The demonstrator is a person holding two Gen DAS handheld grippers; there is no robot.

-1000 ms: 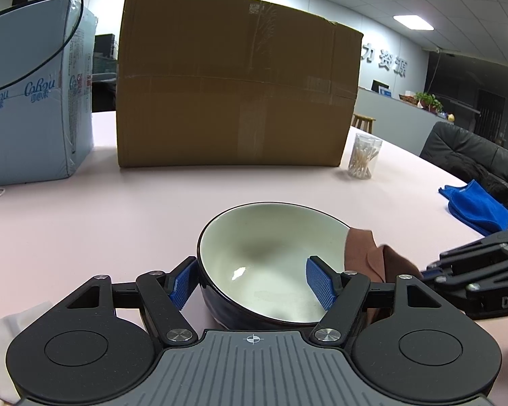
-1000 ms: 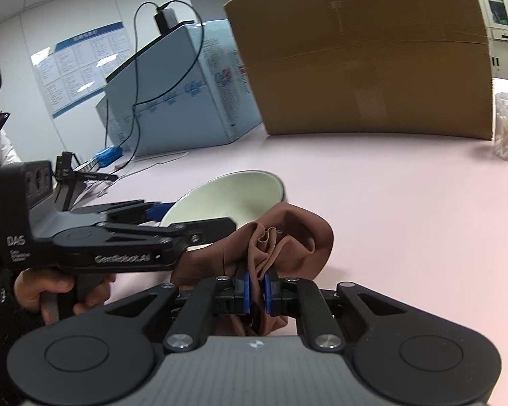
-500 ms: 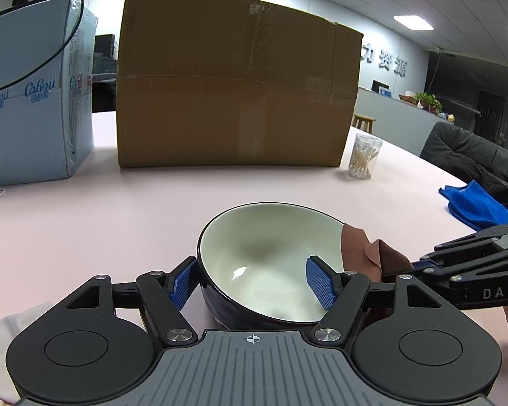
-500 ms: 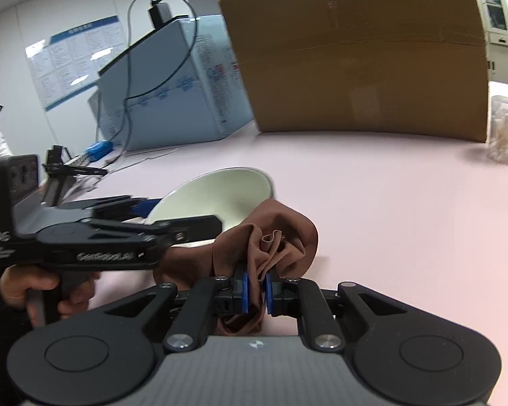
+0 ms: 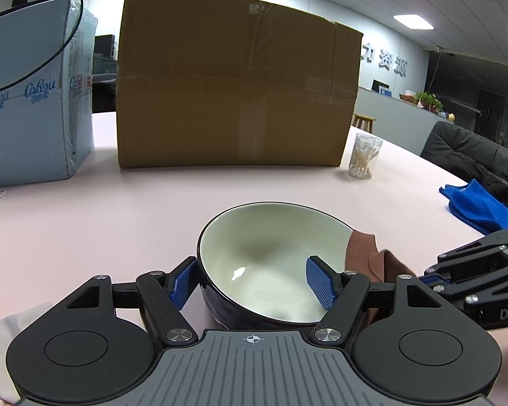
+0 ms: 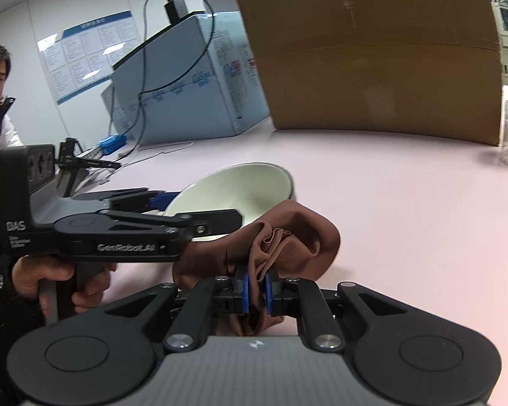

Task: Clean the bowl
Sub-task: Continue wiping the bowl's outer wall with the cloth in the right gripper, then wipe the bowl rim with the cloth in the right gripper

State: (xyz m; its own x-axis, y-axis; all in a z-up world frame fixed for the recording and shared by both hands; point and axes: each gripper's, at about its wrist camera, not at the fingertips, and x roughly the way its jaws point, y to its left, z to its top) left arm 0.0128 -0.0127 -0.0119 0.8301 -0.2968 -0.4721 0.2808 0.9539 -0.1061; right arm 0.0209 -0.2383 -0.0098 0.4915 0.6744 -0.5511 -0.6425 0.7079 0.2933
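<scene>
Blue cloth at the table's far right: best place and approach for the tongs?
Grip the raised top fold of the blue cloth, coming from above. It lies in a loose bunched heap on the table, so a fold stands up to pinch, while its flat edges hug the surface.

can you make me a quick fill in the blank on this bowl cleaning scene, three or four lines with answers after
1. The right claw is shut on a bunched cloth whose colour is ____.
2. The left claw has one blue pad outside the bowl and the other pad ____ it.
3. The clear jar of cotton swabs stands by the right end of the big ____ box.
4. The inside of the bowl is ____ in colour.

Missing words: brown; inside; cardboard; white
</scene>
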